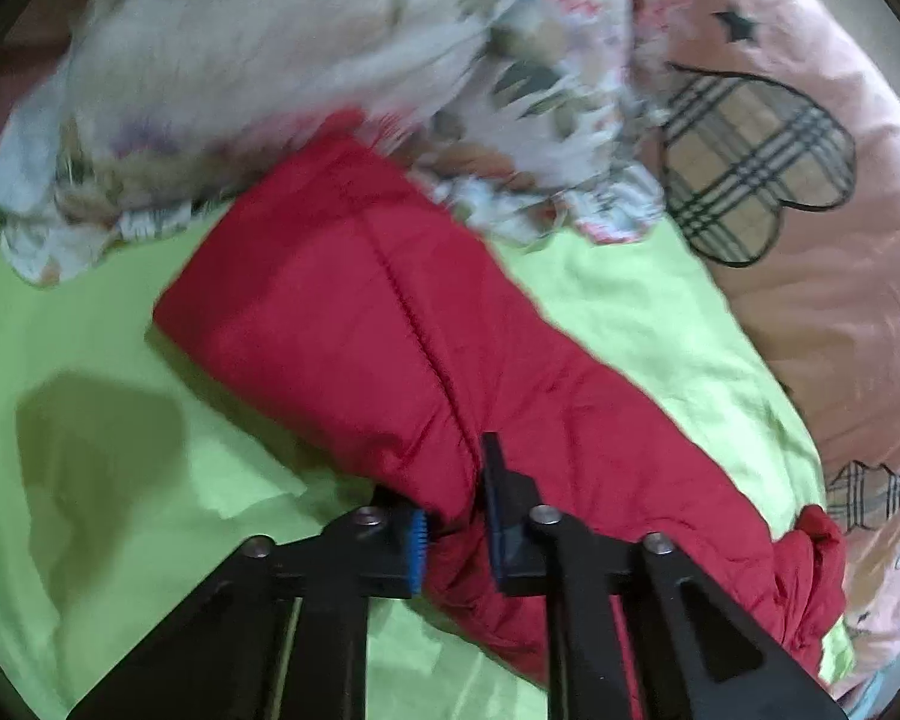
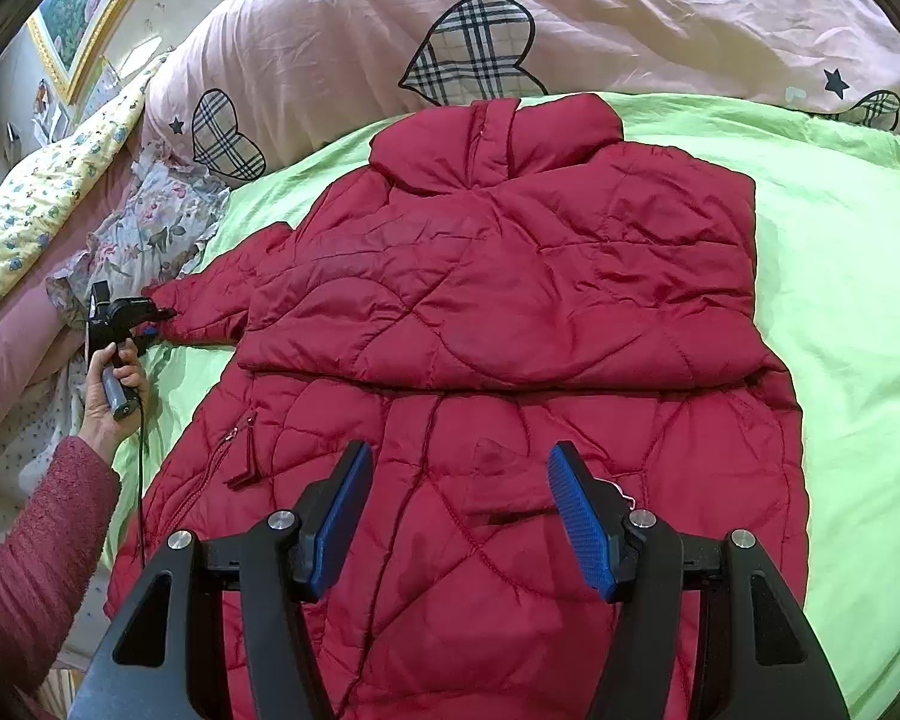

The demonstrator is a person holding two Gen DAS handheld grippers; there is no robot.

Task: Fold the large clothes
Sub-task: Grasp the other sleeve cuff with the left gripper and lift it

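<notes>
Spreading across the green sheet (image 2: 840,300), the red quilted jacket (image 2: 498,276) lies back-up, hood toward the pink heart-print duvet (image 2: 390,30), one sleeve (image 1: 342,294) stretched out beside the floral cloth (image 2: 150,228). At that cuff, the left gripper (image 1: 453,525) is clamped on the sleeve. The right gripper (image 2: 459,516) hovers wide open over the hem, holding nothing.

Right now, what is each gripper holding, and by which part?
The left gripper pinches the red jacket by its sleeve end; the right gripper is open, holding nothing.
</notes>
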